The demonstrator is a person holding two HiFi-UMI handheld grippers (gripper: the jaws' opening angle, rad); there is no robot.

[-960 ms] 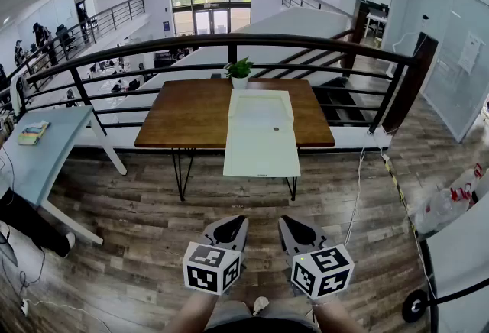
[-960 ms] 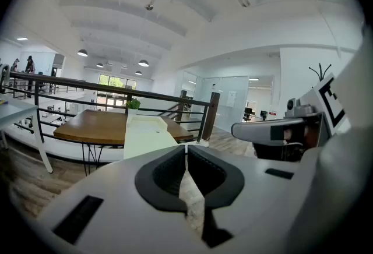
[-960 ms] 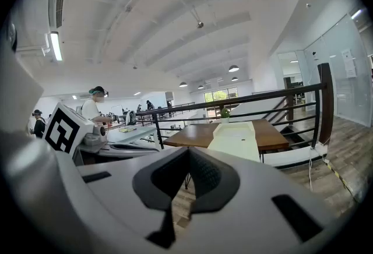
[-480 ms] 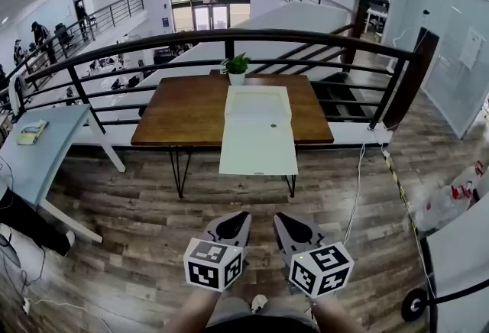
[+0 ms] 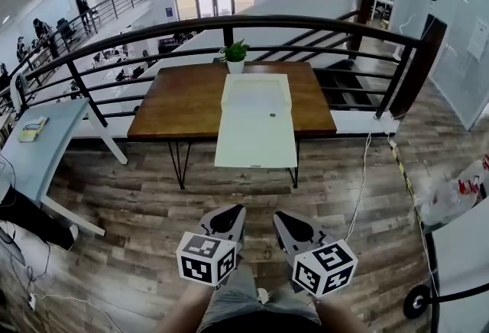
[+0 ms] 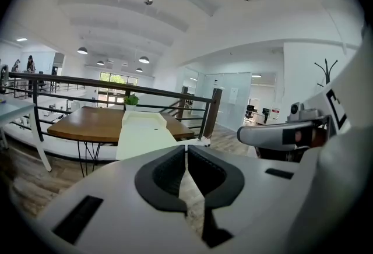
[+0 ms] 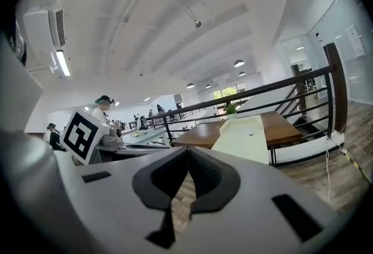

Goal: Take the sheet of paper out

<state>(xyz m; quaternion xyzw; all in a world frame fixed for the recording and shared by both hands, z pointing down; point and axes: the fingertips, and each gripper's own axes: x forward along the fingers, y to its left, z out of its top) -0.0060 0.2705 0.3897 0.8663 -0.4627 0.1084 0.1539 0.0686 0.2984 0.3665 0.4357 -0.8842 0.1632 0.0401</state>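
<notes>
Where the paper lies: on the brown table (image 5: 183, 106) at 12 o'clock, well apart from you, in or on the long white case (image 5: 256, 129). From this far you cannot tell the sheet from the case's own white surfaces.
White case: its rimmed half lies toward the potted plant (image 5: 235, 56) at the table's 12 o'clock end. Its flat half runs toward you and overhangs the 6 o'clock edge.
Step in hand: the approach, as I judge it; the sheet is not yet out.
Left gripper (image 6: 186, 154): jaws together with nothing between them, held low in front of you over the wooden floor (image 5: 130, 232) and aimed at the table.
Right gripper (image 7: 188, 157): jaws likewise together and empty, just beside the left one.
Your line in: walk up square to the overhanging end, so that the case stays at 12 o'clock, and stop near the table's edge.
Before you reach: part the jaws of both grippers, then look for a loose edge of the sheet.
Likely grip: steady the case with one gripper, pinch the sheet's near edge with the other, and draw it flat toward 6 o'clock.
Watch for: the overhanging half, which may tip or slide if you press on it, and the cable (image 5: 359, 186) on the floor at 2 o'clock.
</notes>
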